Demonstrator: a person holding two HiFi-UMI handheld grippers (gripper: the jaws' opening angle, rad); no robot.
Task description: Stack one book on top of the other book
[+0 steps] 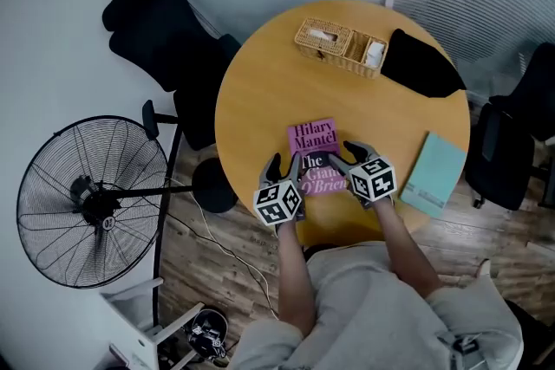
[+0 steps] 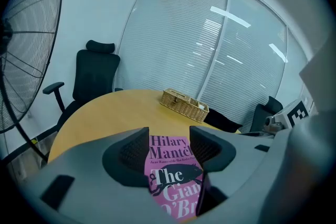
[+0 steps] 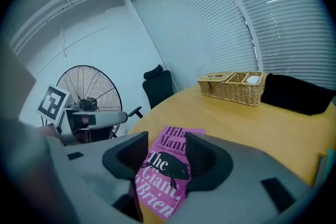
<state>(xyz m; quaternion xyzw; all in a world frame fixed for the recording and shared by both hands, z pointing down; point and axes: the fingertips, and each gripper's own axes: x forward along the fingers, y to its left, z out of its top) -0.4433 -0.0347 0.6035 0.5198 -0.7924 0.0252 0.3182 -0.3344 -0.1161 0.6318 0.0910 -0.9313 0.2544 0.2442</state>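
Here, pink book (image 1: pixel 313 137) near end hidden behind left gripper (image 1: pixel 285 165), right gripper (image 1: pixel 347 155)

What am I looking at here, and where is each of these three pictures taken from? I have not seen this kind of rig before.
There is no robot. A person holds a two-jaw tool in each hand. The head view comes from a camera on the person's head and looks steeply down. Each gripper view comes from a camera riding on that tool and looks along its jaws. On the round table lie a pink book, a teal book near the right edge, a wicker basket and a black bundle. The left gripper and right gripper are both over the pink book's near end. Their jaws are apart and hold nothing; the book shows through each gap.
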